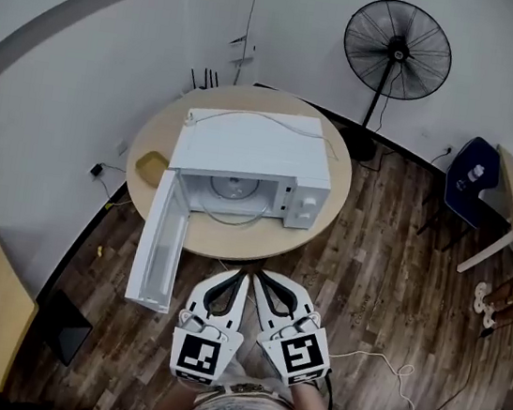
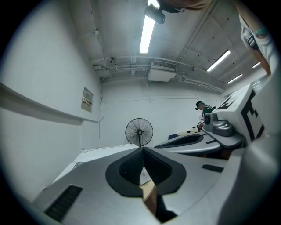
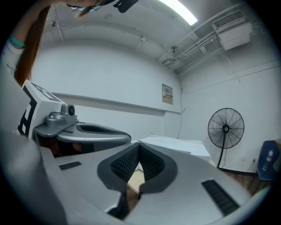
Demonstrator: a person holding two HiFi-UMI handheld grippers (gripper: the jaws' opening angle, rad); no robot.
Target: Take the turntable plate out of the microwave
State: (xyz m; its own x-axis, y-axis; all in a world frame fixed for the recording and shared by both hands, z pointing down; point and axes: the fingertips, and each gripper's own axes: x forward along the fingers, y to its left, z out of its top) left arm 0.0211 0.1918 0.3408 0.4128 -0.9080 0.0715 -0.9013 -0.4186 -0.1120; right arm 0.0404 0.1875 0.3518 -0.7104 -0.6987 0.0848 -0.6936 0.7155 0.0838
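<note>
- The turntable plate (image 1: 233,189) lies inside the open microwave (image 1: 246,146) on a round table (image 1: 232,246).
- Closed and empty, the left gripper (image 1: 242,278) and right gripper (image 1: 262,278) hover at the plate's 6 o'clock, well apart from it.

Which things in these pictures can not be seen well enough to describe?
Turntable plate: head view, the microwave roof hides its rear part.
Microwave inside: gripper views, the shut left gripper and right gripper block it.
Yellow item on the table: head view, too small to name.
</note>
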